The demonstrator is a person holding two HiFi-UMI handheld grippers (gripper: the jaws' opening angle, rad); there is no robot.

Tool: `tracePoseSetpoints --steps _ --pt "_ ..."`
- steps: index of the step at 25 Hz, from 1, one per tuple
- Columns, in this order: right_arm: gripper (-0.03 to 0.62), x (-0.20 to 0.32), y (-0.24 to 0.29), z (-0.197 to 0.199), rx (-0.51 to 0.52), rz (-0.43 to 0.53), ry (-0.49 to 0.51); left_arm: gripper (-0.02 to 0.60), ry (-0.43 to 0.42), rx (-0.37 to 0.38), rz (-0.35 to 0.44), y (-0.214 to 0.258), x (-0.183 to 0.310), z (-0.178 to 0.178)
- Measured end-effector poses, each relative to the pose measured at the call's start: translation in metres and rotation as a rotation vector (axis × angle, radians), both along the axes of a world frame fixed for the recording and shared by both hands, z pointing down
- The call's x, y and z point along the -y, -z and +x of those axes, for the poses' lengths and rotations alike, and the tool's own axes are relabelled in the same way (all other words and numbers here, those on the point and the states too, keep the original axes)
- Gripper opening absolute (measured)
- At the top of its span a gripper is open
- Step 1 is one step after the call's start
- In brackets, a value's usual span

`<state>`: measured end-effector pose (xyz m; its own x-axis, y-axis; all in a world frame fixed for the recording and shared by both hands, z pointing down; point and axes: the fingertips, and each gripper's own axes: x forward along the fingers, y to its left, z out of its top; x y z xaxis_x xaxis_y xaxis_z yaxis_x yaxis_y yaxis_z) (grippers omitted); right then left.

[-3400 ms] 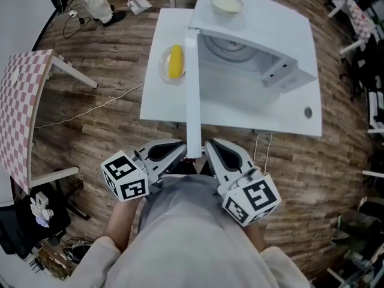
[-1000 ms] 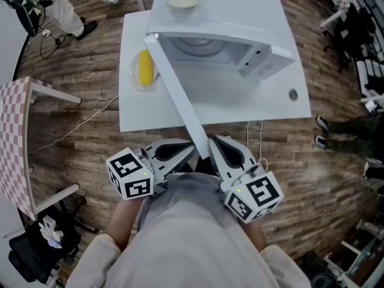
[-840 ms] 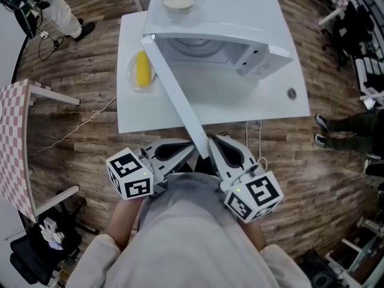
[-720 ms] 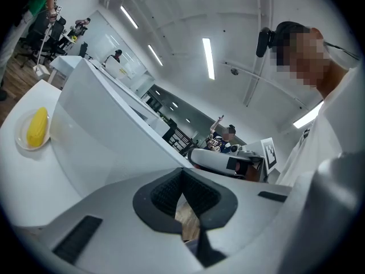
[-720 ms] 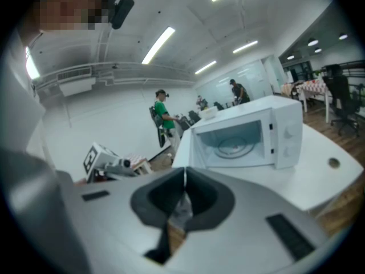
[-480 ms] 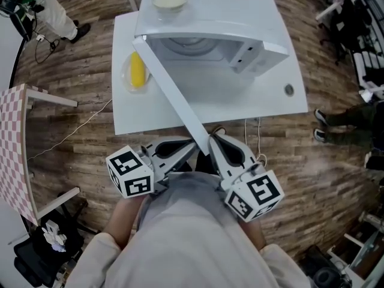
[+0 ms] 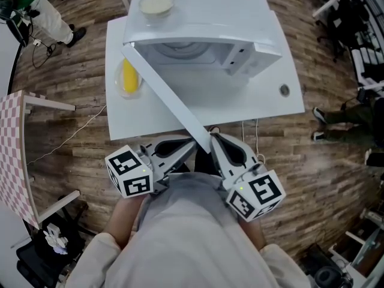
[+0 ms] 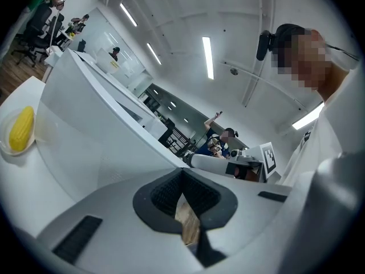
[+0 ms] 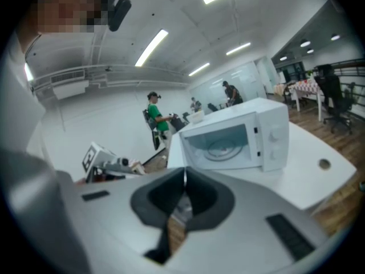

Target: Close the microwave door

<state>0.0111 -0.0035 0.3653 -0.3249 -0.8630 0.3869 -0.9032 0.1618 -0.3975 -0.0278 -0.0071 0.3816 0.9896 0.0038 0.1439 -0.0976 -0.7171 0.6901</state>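
I could read no words, brands or numbers anywhere. The only printed marks were black-and-white square patterns on the left gripper and the right gripper, near me; they spelled nothing.

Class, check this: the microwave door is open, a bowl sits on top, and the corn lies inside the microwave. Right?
No. The corn lies on a plate beside the microwave, not inside it, as the head view shows. The door is open and the bowl sits on top.

Yellow corn on clear plate, white bowl, checkered table, wooden floor
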Motion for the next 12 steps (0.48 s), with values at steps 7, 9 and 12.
tracePoseSetpoints --steps 7,9,12 --pt "0.023 0.005 -0.001 0.017 0.008 -0.007 -0.004 0.013 0.000 0.002 -0.008 0.002 0.006 0.014" --pt "0.023 0.006 -0.001 0.023 0.010 -0.007 -0.006 0.013 0.000 0.003 -0.010 0.002 0.008 0.020" --pt "0.023 0.009 -0.001 0.030 0.012 -0.004 -0.009 0.014 -0.001 0.002 -0.015 0.002 0.009 0.026"
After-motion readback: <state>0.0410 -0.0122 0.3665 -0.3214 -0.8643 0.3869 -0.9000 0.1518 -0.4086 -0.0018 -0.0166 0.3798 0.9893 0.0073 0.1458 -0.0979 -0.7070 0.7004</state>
